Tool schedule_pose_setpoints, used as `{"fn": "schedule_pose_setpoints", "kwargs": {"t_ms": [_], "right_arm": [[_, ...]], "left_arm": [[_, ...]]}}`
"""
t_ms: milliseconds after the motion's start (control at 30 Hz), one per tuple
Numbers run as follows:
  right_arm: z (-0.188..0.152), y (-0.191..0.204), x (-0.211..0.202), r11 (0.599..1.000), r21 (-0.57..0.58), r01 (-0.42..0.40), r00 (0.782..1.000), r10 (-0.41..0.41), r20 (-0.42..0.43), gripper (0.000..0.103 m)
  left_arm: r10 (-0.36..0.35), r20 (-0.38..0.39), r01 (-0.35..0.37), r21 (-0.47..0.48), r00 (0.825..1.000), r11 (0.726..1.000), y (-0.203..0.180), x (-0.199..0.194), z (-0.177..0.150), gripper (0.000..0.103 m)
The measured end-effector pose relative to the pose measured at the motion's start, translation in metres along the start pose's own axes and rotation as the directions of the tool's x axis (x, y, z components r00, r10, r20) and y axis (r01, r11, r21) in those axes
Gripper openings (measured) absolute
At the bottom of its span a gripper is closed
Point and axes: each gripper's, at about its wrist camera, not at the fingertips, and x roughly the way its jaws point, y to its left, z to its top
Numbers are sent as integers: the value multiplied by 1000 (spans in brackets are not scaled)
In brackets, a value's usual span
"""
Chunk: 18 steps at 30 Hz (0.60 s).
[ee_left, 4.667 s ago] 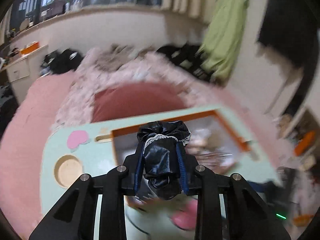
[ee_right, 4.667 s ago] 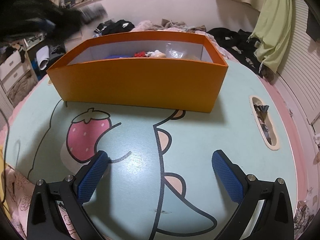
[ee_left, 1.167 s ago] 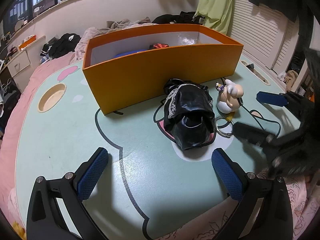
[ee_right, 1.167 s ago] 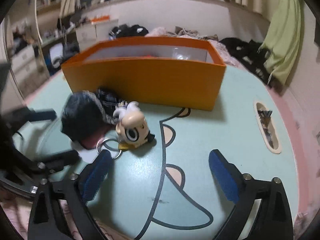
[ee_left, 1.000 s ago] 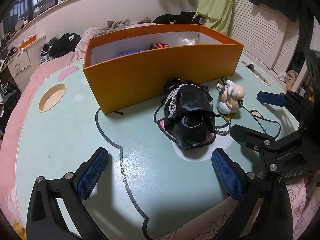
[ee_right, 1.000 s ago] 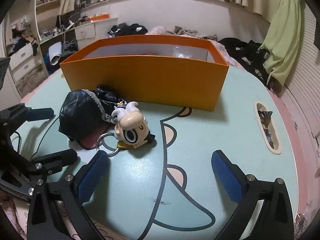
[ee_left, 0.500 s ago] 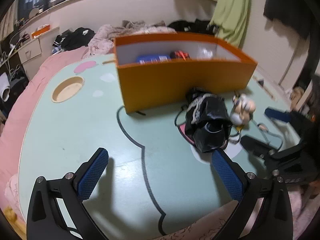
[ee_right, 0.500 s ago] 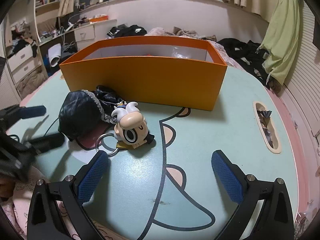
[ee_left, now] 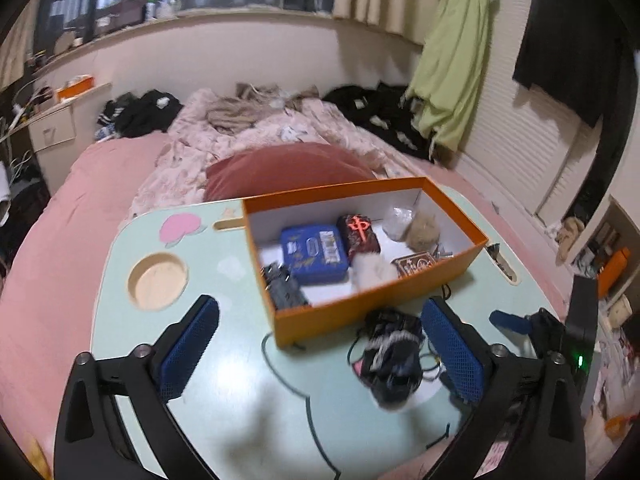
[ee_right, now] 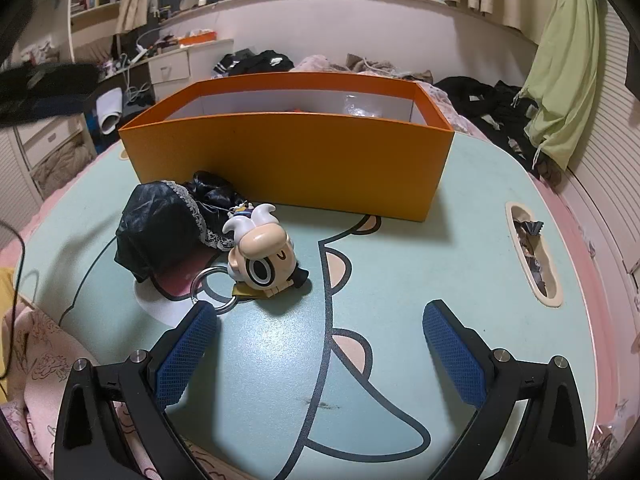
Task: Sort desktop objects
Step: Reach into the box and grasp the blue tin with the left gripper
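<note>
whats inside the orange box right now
The left wrist view shows the orange box holding a blue tin, a dark red pouch, a white fluffy item, a tan fluffy item, a clear bag and dark clips. Anything beneath them is hidden.

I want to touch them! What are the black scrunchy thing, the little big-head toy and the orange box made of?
The black scrunchy thing looks like shiny faux leather or coated fabric: it crinkles, catches light and has a white lace edge. The little big-head toy looks like smooth hard plastic, with a metal ring attached. The orange box looks like matte cardboard, with thin flat walls that are white inside.
</note>
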Motion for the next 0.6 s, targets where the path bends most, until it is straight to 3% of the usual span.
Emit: {"fn": "schedule_pose_setpoints", "kwargs": {"t_ms": [167, 300, 400, 500, 600], "right_arm": [[-1, 0, 0, 1000, 0, -1, 1000, 1, 1, 103], [-1, 0, 0, 1000, 1, -2, 1000, 2, 3, 103], [-1, 1, 1, 1000, 4, 1, 1000, -1, 5, 103], [-1, 0, 1, 1000, 7, 1, 1000, -1, 6, 103], [-1, -1, 1, 1000, 6, 1, 1000, -1, 8, 103]], "left_arm": [[-1, -129, 6, 34, 992, 999, -8, 41, 38, 86], [-16, -231, 23, 31, 973, 999, -12, 79, 54, 83], [38, -282, -22, 57, 959, 998, -17, 107, 61, 81], [119, -348, -104, 62, 930, 993, -14, 134, 64, 77], [200, -391, -176, 96, 898, 980, -13, 153, 63, 68]]}}
